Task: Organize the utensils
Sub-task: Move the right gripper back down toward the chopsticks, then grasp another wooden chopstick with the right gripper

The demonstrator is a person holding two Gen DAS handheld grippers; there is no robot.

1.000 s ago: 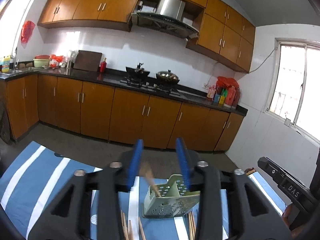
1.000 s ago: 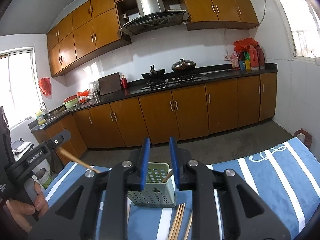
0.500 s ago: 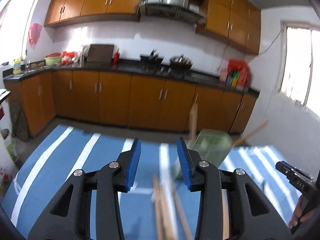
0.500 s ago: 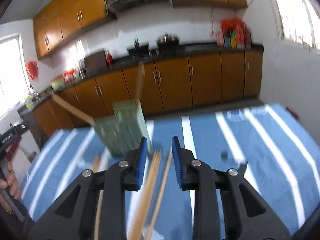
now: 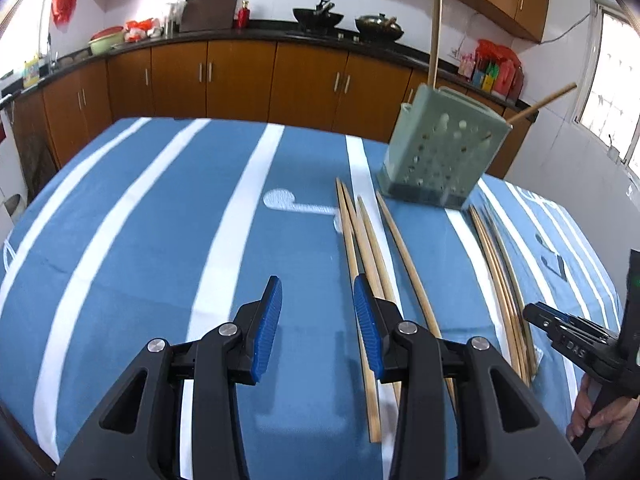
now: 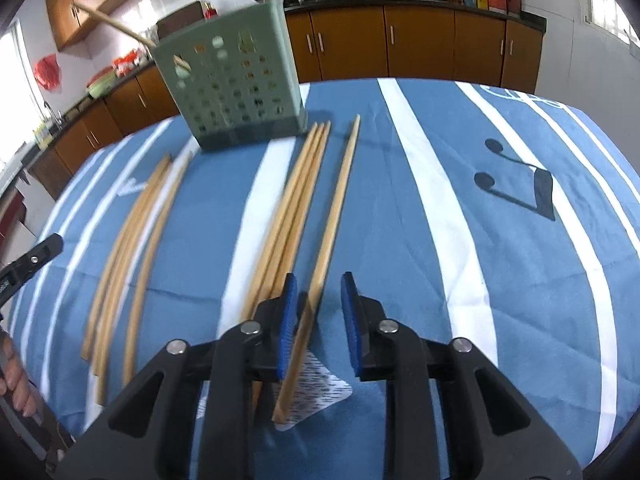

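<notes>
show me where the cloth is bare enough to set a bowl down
Bare: the striped tablecloth left of the left chopstick bundle, and the stretch right of the lone chopstick around the printed music note. Crowded: the middle, with chopsticks fanned before the green holder.

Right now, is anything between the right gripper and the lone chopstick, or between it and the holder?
Nothing visible. The right gripper is open over the lone chopstick, which runs between its jaws. From there the cloth is bare up to the holder; the three other chopsticks lie beside that path, toward the left gripper.
</notes>
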